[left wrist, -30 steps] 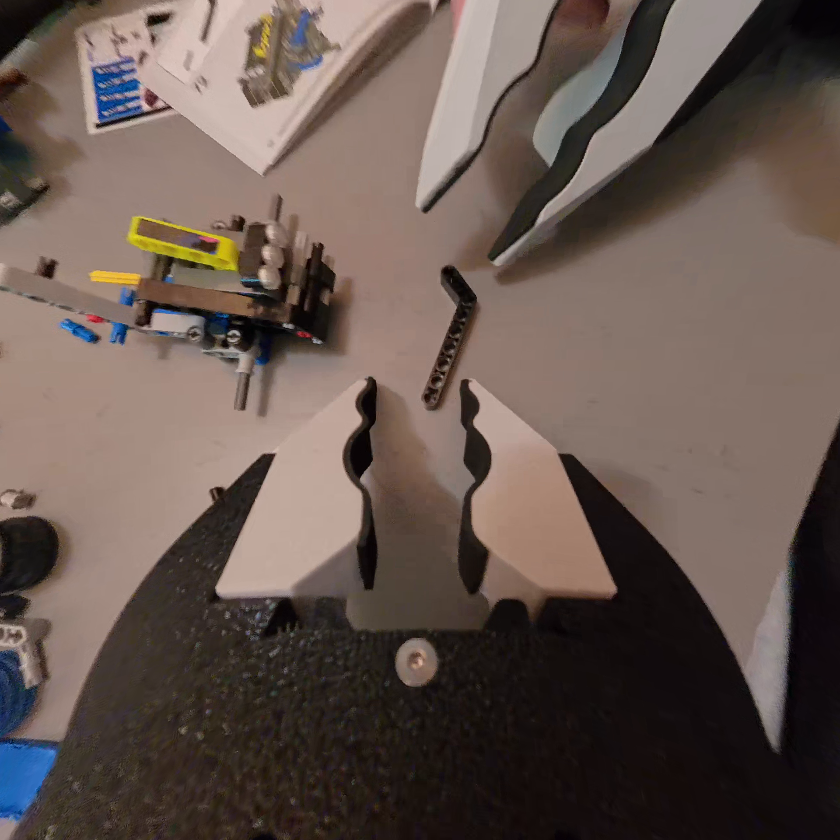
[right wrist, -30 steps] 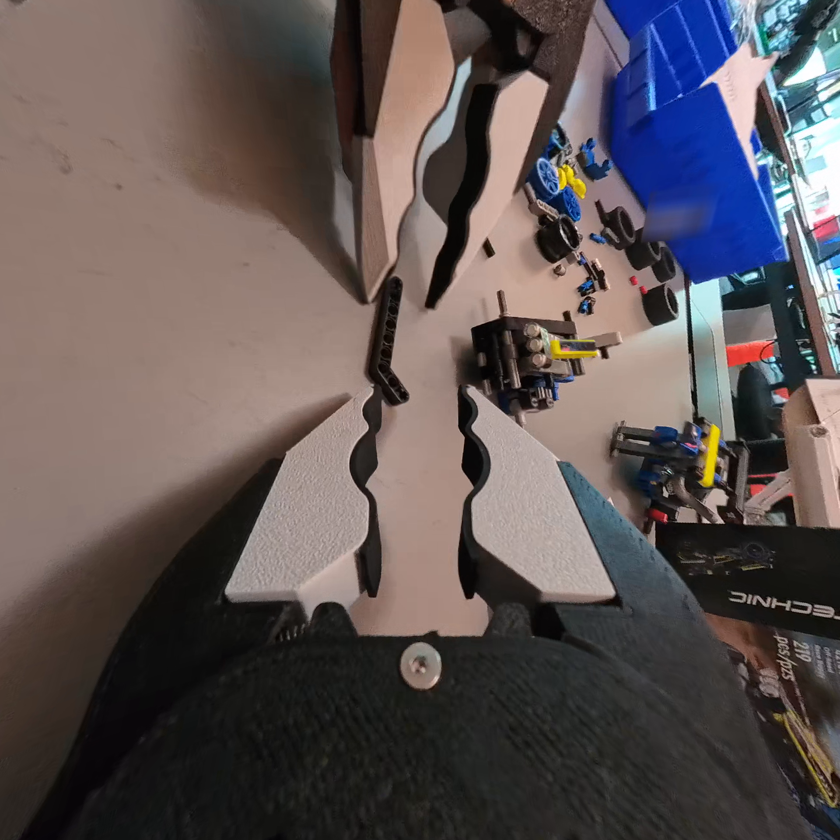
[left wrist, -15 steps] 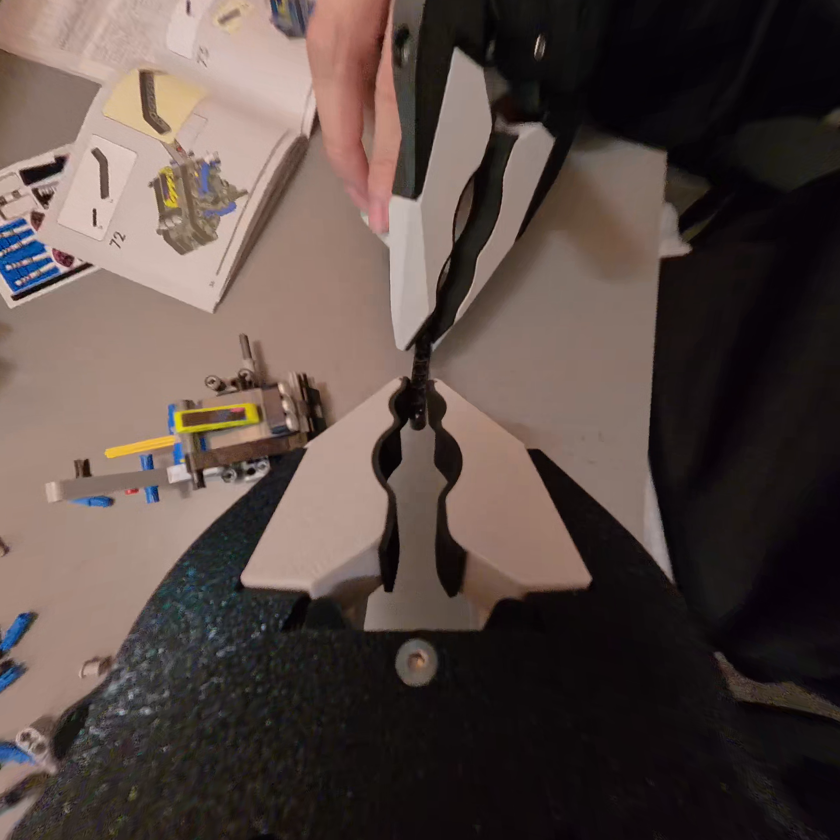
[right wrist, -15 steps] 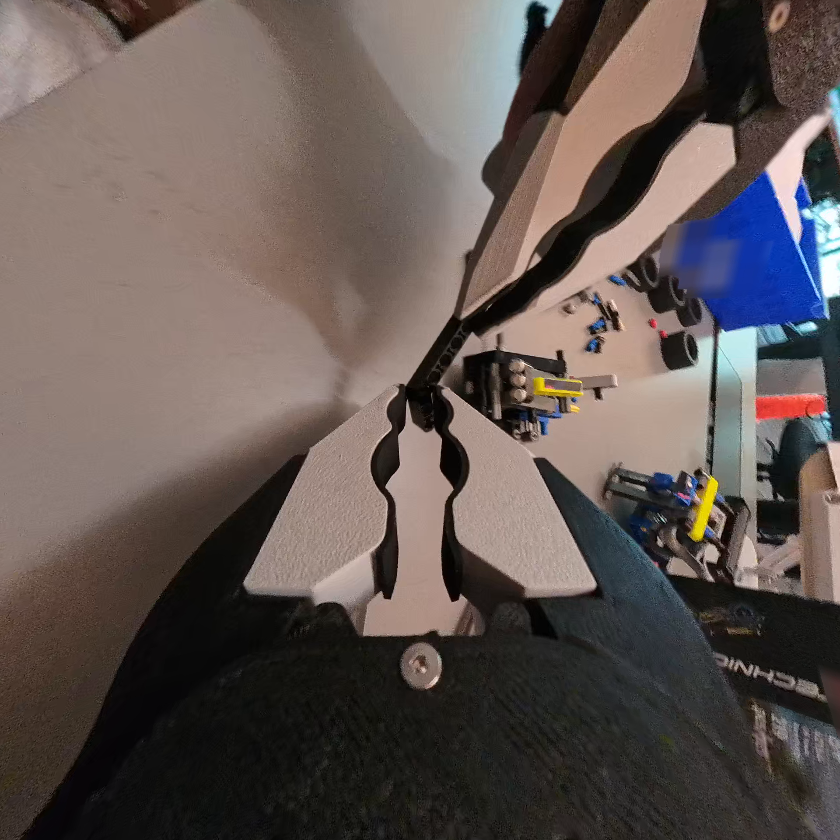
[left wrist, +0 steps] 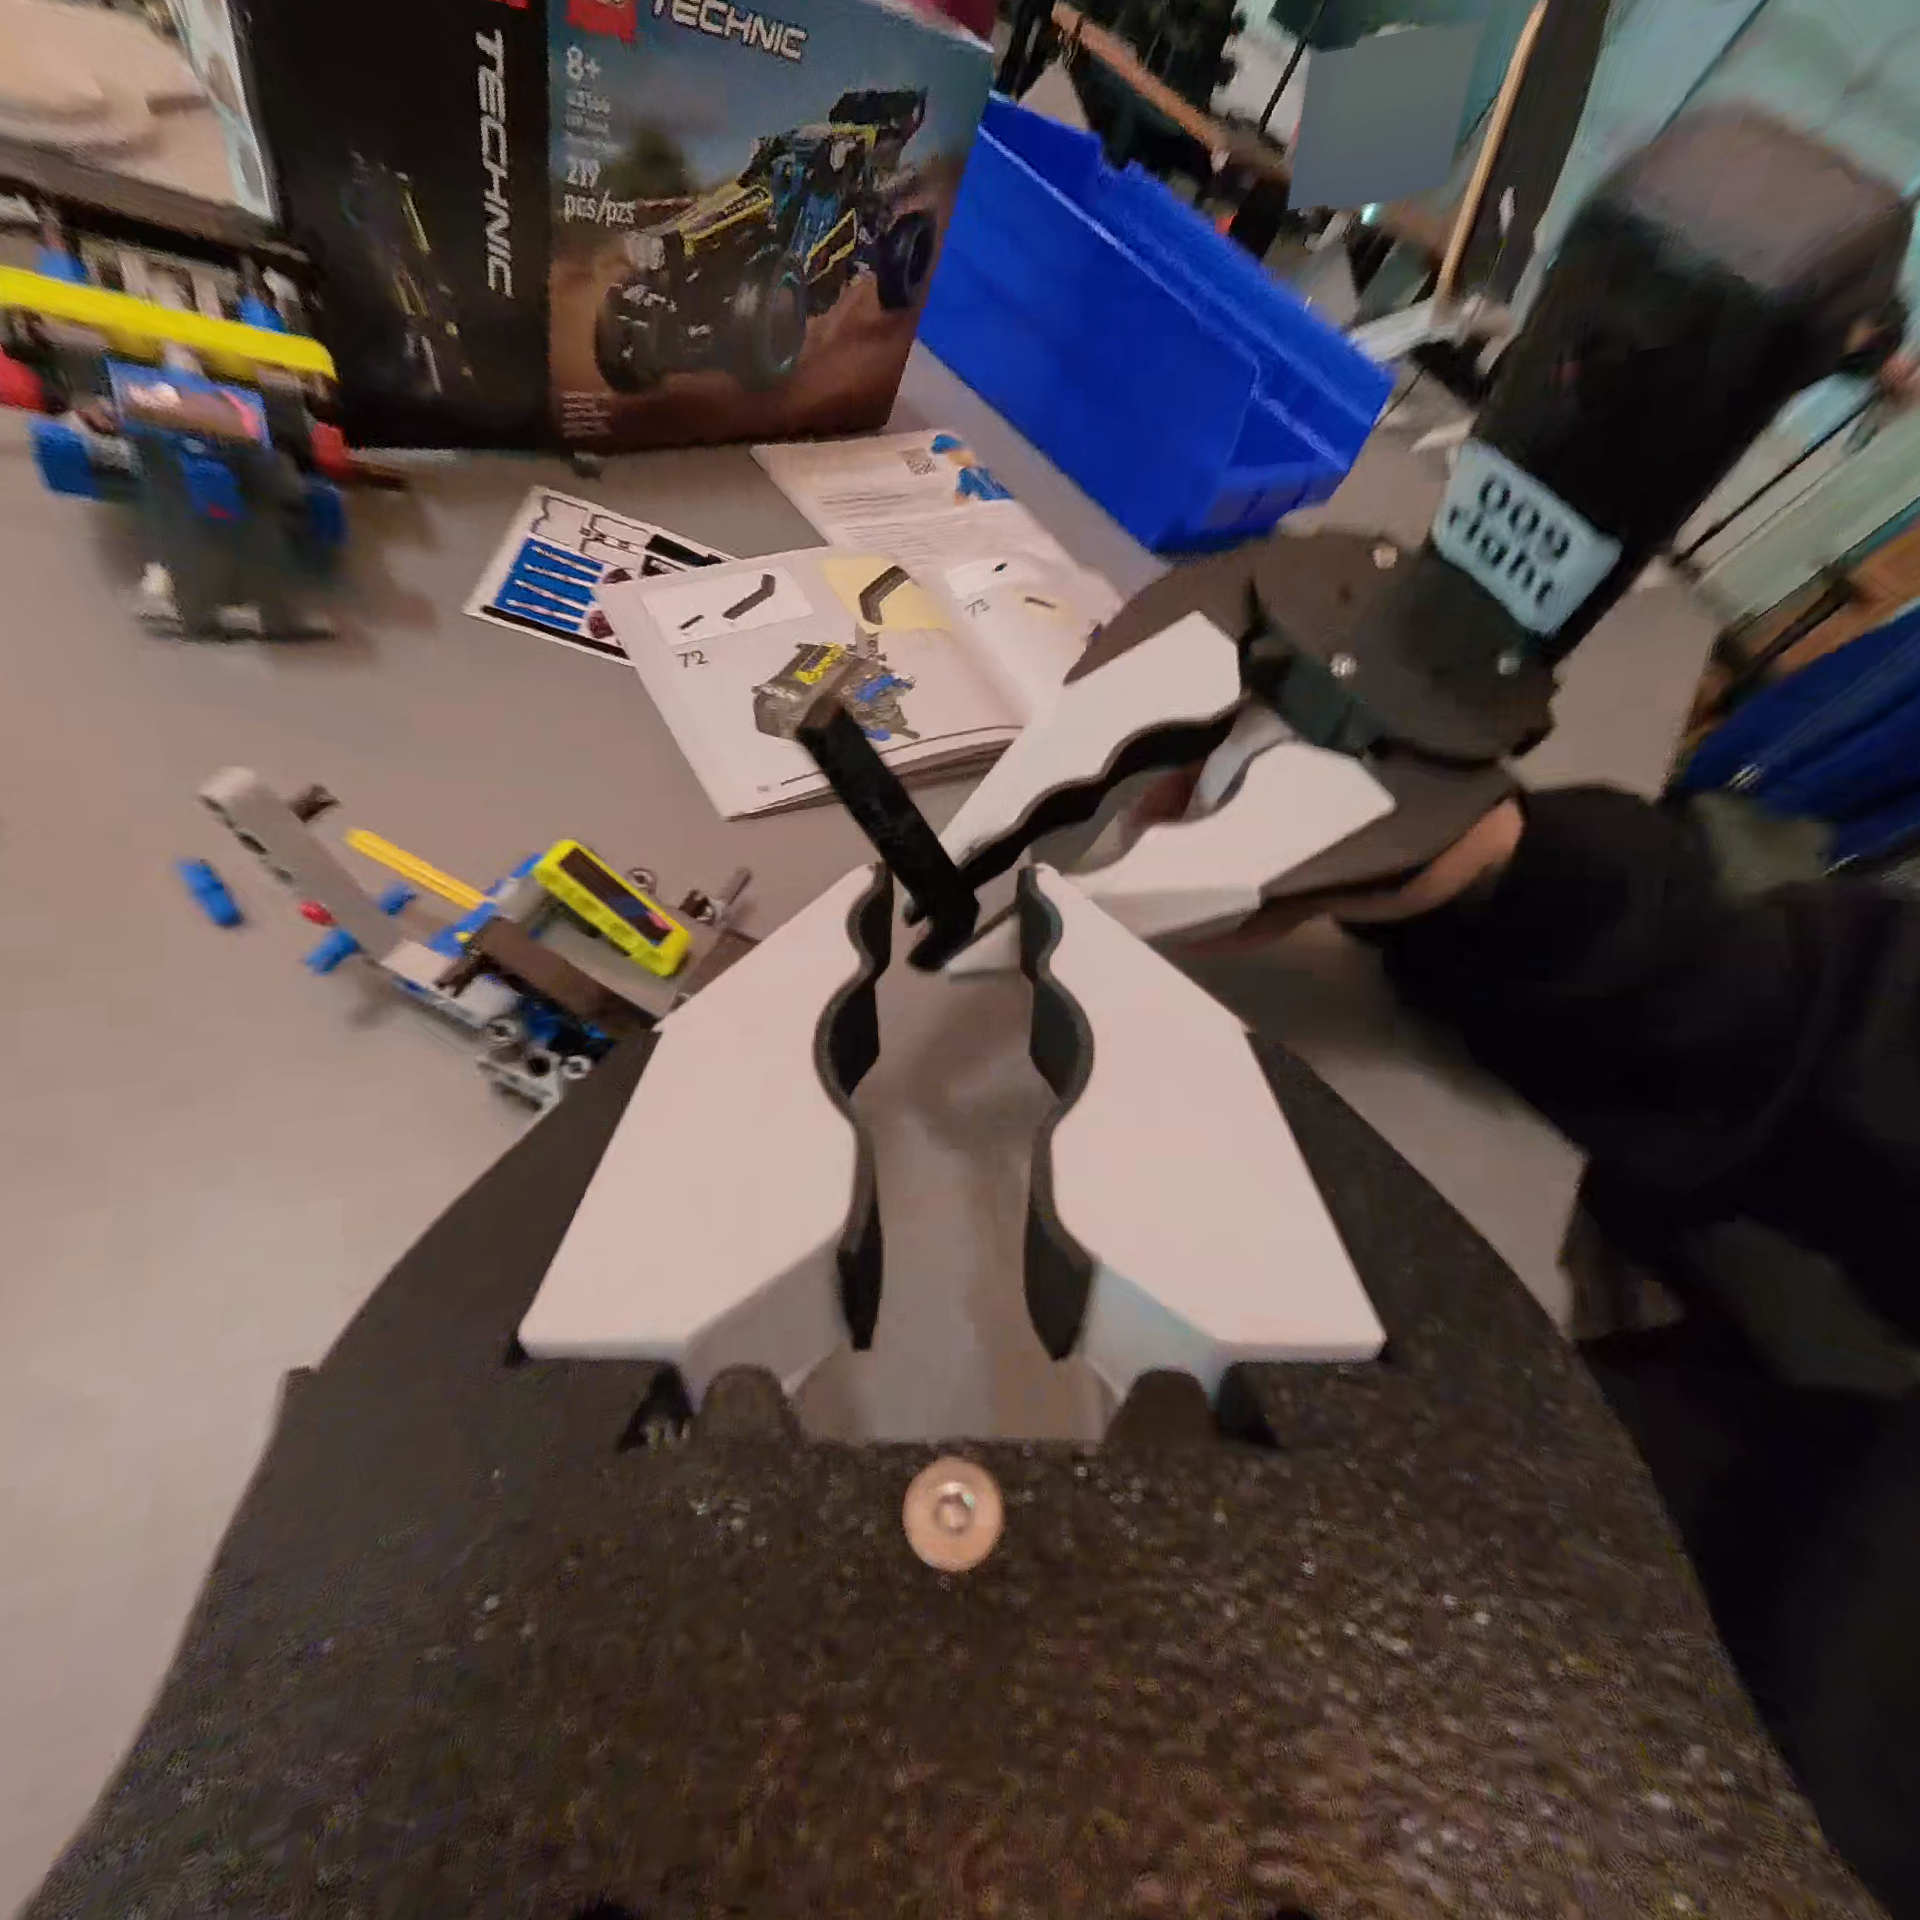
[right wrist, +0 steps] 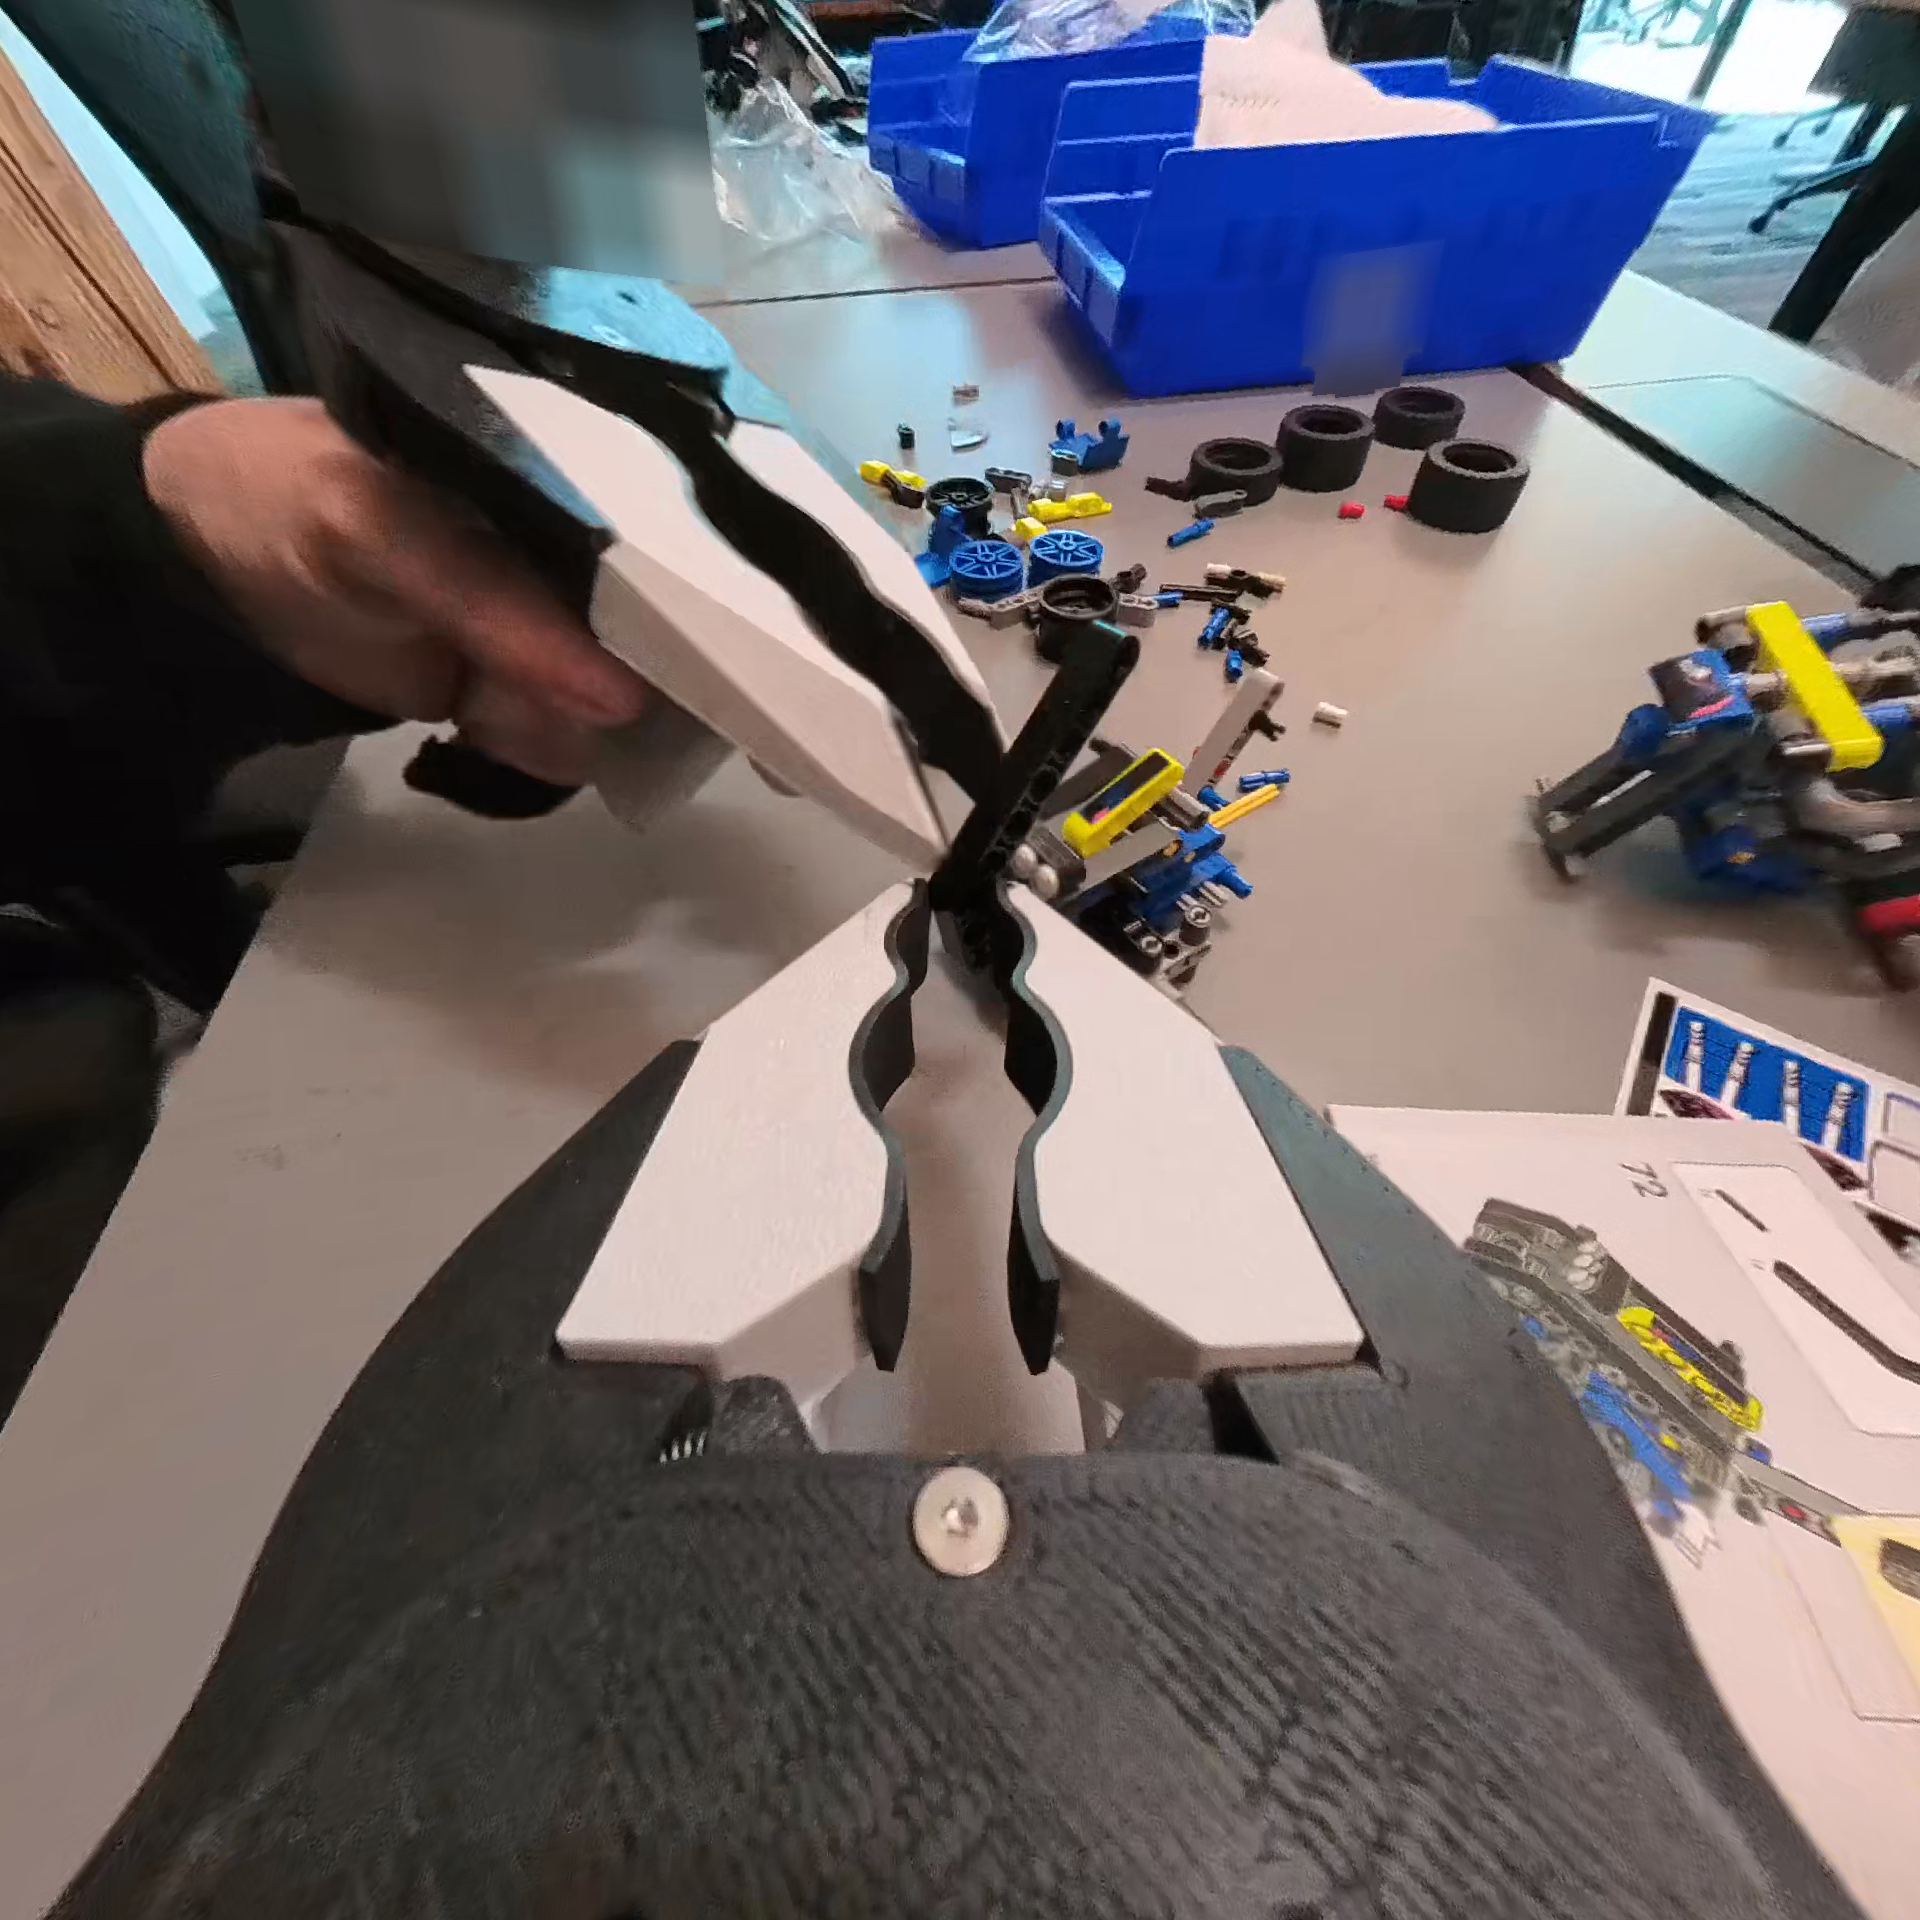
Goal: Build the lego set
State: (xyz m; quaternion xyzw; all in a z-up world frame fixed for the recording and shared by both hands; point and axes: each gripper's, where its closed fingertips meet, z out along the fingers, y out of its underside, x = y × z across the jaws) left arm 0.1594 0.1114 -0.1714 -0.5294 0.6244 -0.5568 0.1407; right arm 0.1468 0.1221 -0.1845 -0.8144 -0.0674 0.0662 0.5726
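Your left gripper (left wrist: 951,904) has let go. Its fingers now stand apart around the black angled beam (left wrist: 878,810), perhaps grazing it on one side. Your right gripper (right wrist: 961,920) stays clamped on the beam's lower end, which is now lifted off the grey table (right wrist: 520,987). The half-built model (right wrist: 1153,831) lies just beyond.

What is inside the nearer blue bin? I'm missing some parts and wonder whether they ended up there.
Only a white heap, perhaps plastic or paper, rises above the rim of the blue bin. Its front wall covers everything lower down.
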